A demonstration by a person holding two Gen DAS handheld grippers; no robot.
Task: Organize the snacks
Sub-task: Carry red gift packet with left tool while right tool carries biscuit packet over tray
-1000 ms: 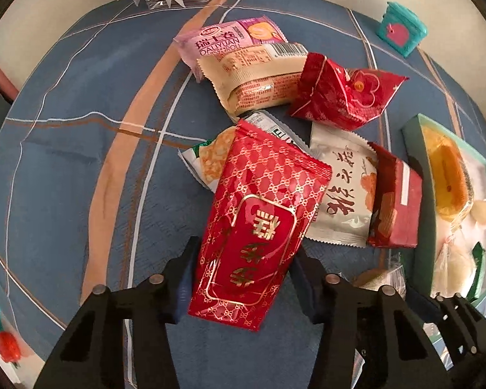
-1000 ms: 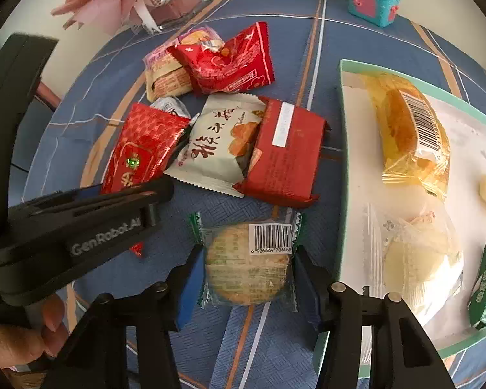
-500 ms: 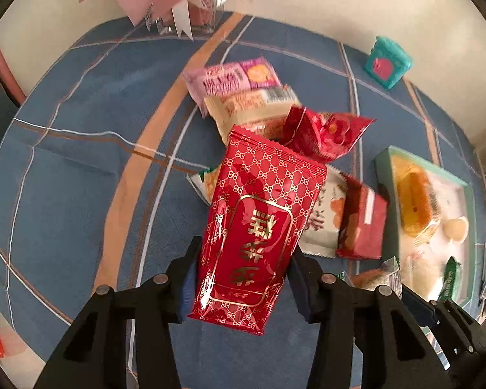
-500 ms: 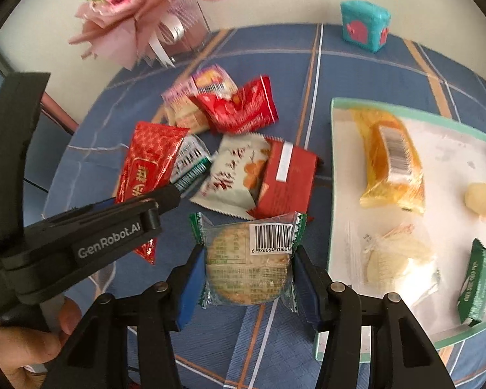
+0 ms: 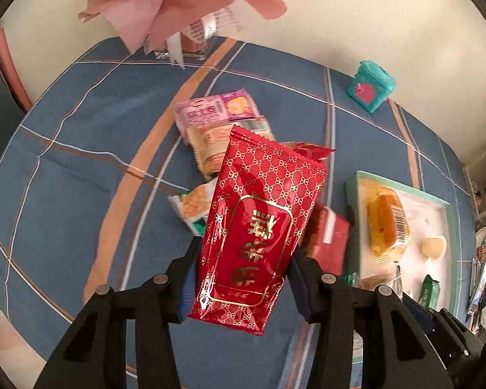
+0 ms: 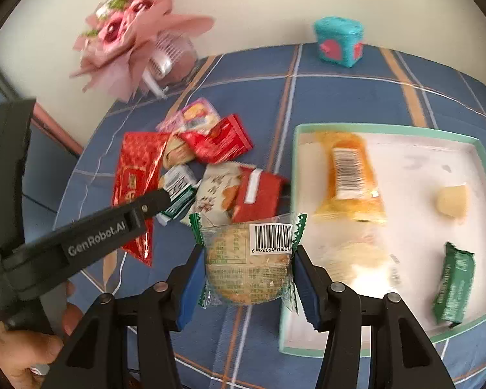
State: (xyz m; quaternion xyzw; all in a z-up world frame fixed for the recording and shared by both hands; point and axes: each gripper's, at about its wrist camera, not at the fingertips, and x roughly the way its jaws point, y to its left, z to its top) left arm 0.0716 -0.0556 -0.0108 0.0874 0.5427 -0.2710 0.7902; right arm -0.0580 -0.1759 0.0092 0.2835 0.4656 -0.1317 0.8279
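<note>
Both claws were loaded and lifted off the desk: left claw clamped the red patterned packet, right claw pinched the clear-wrapped round cake, presumably bound for the teal tray at right.

The left tongs are gripping a red gold-patterned packet between blue-padded fingers, holding it raised above the desk. The right tongs are clamping a clear-wrapped round biscuit at its two sides, also lifted. A bare hand is grasping the left tongs' black handle, which is reaching forward on the right tongs' left side.
</note>
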